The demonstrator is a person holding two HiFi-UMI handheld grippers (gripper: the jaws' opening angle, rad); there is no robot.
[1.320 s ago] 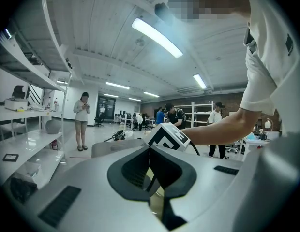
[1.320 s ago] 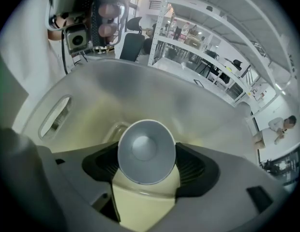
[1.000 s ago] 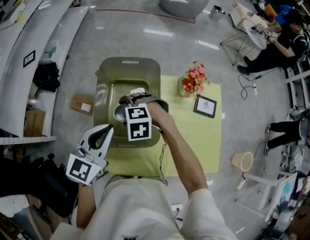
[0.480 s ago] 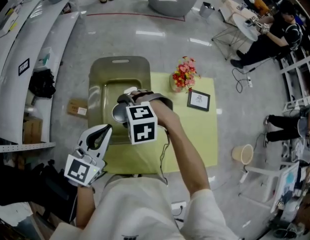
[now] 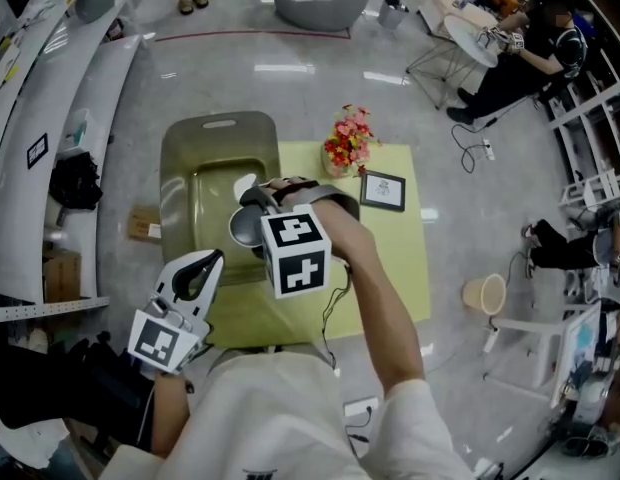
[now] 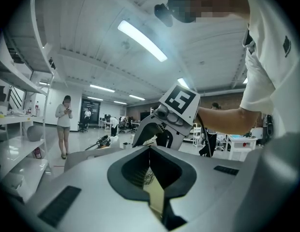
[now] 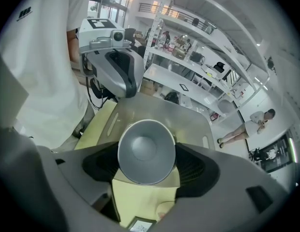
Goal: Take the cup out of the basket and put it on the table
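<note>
The right gripper (image 5: 253, 216) squeezes the cup (image 7: 146, 152) in the middle of the head view, over the basket (image 5: 185, 168). It looks lifted out, but I am not sure. Putting it on the table (image 5: 390, 258) is left. Only the right gripper view shows inside the cup. The left gripper (image 5: 198, 271) is closed and holds nothing.

Bright, even indoor light — ceiling strips (image 6: 140, 40), floor (image 5: 285, 68) glare, fisheye edges dark, sharp focus
</note>
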